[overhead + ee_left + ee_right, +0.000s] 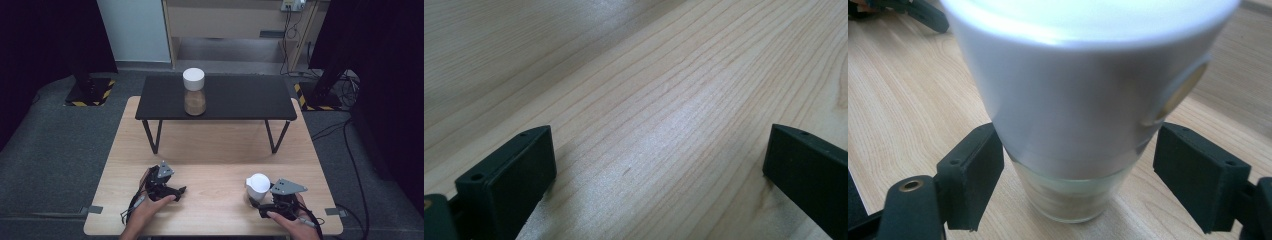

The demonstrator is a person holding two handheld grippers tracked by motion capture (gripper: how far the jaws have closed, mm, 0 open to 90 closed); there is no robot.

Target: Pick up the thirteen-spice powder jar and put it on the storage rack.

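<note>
A glass jar with a wide white lid (258, 185) stands on the wooden table (215, 145) at the front right. My right gripper (256, 200) is open around it: in the right gripper view the jar (1083, 100) sits between the jaws, with the left jaw close against it and the right jaw a little apart. A brownish layer lies in the jar's bottom. My left gripper (177, 192) rests at the front left, open, and its view has bare wood between the fingers (514, 175). A second white-lidded jar (194, 92) holding brown contents stands on the black bench.
The low black bench (240, 97) on thin legs spans the far half of the table. Open wood lies between the two grippers. Floor stands with striped bases (92, 92) sit beyond the table's far corners. Cables trail on the right.
</note>
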